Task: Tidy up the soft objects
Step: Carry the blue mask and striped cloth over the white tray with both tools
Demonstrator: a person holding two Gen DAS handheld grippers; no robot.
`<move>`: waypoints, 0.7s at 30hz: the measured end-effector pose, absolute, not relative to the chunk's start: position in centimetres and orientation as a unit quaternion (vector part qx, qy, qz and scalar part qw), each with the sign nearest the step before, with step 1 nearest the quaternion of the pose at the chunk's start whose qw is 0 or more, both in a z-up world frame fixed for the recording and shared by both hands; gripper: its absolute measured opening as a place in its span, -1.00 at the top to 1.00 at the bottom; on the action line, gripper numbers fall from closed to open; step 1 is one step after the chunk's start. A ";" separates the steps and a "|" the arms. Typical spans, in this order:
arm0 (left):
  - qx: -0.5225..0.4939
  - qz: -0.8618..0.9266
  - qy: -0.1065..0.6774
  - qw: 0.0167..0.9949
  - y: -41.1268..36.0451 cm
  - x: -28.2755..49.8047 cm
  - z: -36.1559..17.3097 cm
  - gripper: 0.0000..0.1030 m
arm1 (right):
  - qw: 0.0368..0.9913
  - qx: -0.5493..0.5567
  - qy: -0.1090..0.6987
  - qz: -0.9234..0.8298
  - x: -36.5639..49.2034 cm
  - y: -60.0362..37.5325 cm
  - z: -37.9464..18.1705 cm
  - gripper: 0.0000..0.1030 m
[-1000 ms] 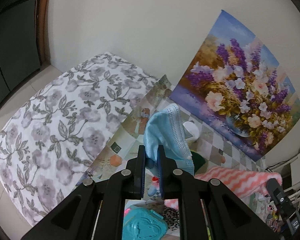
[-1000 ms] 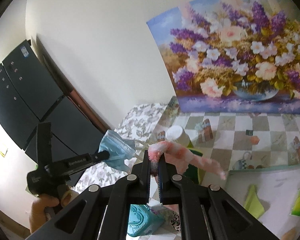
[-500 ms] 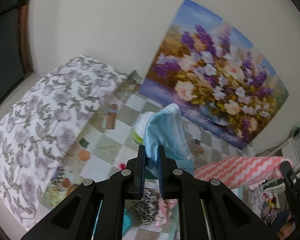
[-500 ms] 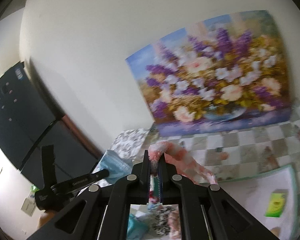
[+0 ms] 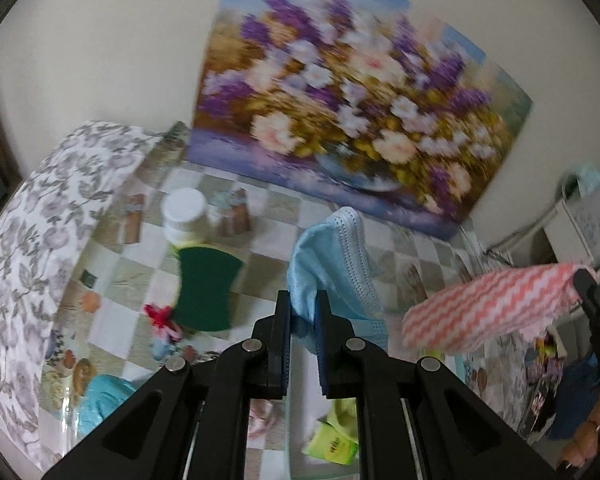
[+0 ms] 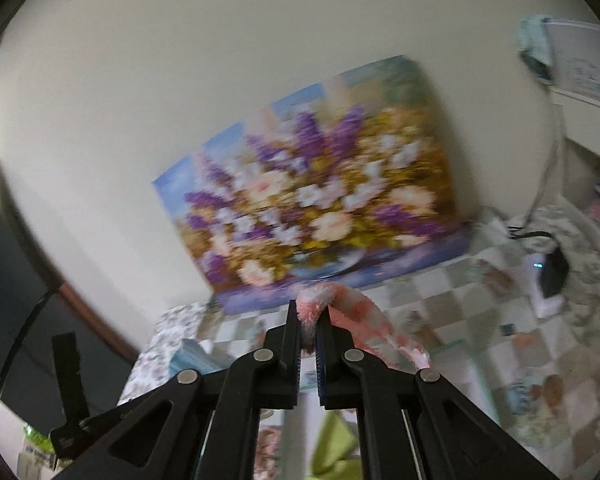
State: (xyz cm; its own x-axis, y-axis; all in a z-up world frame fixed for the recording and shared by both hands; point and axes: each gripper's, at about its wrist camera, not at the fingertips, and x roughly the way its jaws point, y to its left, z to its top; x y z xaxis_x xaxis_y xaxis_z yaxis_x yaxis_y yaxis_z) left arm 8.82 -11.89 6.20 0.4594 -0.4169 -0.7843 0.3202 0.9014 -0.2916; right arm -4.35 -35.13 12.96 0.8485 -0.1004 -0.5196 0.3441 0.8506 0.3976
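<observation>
My left gripper [image 5: 303, 314] is shut on a light blue face mask [image 5: 332, 264] and holds it in the air above the checkered table [image 5: 268, 272]. My right gripper [image 6: 308, 322] is shut on a pink and white zigzag cloth [image 6: 364, 330], also held aloft; that cloth [image 5: 488, 304] shows at the right of the left wrist view. A green sponge [image 5: 208, 284] lies on the table beside a white-capped jar [image 5: 184, 216]. A green packet [image 5: 332, 442] and a yellow-green cloth [image 6: 332, 446] lie below the grippers.
A flower painting [image 5: 348, 120] leans on the wall behind the table. A floral-covered surface [image 5: 40, 216] lies at the left. A teal item [image 5: 100, 396] and small red and pink bits [image 5: 160, 316] sit at the near left. Shelving [image 5: 580, 216] stands at the right.
Both grippers have swung to the right while still holding the mask and the cloth. The view now centres on the painting and the table; the sponge and jar have come into view.
</observation>
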 end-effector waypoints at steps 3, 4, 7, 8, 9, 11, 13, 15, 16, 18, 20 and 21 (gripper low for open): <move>-0.034 -0.229 0.480 0.846 -13.9 8.3 5.6 0.79 | 0.923 0.252 0.254 -0.143 -5.1 -36.6 12.6 0.88; -0.030 -0.232 0.482 0.844 -14.4 8.1 5.5 0.79 | 0.920 0.251 0.259 -0.156 -5.2 -37.1 12.4 0.88; -0.021 -0.246 0.489 0.837 -16.3 7.5 4.7 0.79 | 0.912 0.251 0.270 -0.182 -5.7 -38.3 11.8 0.88; -0.016 -0.250 0.492 0.834 -16.9 7.3 4.4 0.79 | 0.910 0.255 0.272 -0.183 -5.8 -38.7 11.6 0.88; -0.011 -0.253 0.495 0.831 -17.4 7.1 4.1 0.79 | 0.908 0.257 0.274 -0.185 -5.8 -39.0 11.4 0.88; -0.003 -0.259 0.500 0.826 -18.1 6.7 3.6 0.79 | 0.904 0.260 0.280 -0.191 -5.8 -39.4 10.9 0.88; 0.005 -0.265 0.508 0.820 -19.0 6.4 2.9 0.79 | 0.901 0.261 0.287 -0.193 -5.5 -39.6 10.4 0.88; 0.007 -0.267 0.514 0.815 -19.7 6.2 2.3 0.79 | 0.900 0.262 0.294 -0.189 -5.1 -39.6 9.9 0.88; 0.008 -0.269 0.517 0.813 -19.9 6.2 2.0 0.79 | 0.898 0.265 0.299 -0.185 -4.8 -39.7 9.5 0.88; 0.008 -0.270 0.526 0.807 -20.2 6.2 1.3 0.79 | 0.894 0.272 0.310 -0.176 -4.4 -39.6 8.8 0.88; 0.005 -0.269 0.533 0.802 -20.3 6.3 0.6 0.79 | 0.890 0.280 0.322 -0.164 -3.8 -39.6 7.9 0.88; 0.002 -0.268 0.537 0.800 -20.3 6.4 0.2 0.79 | 0.888 0.285 0.326 -0.155 -3.6 -39.6 7.4 0.88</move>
